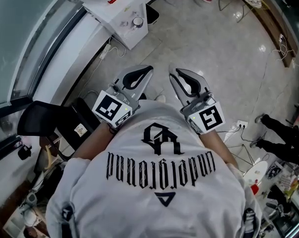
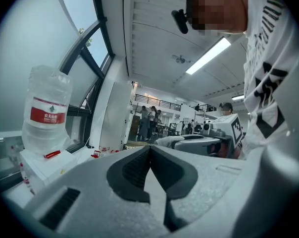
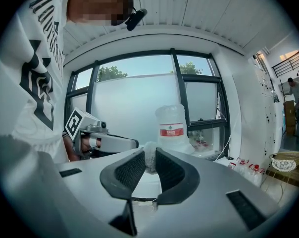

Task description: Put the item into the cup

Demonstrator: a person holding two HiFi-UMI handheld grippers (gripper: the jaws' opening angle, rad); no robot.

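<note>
Open floor (image 1: 214, 48) ahead; white cabinet (image 1: 128, 33) left

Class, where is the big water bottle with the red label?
The bottle stands at the left of the left gripper view, on a white cabinet beside the window.

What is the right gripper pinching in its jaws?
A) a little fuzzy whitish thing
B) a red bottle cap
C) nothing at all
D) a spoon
A: in the right gripper view, the right gripper has a small fuzzy whitish item pinched between its jaw tips.
</note>
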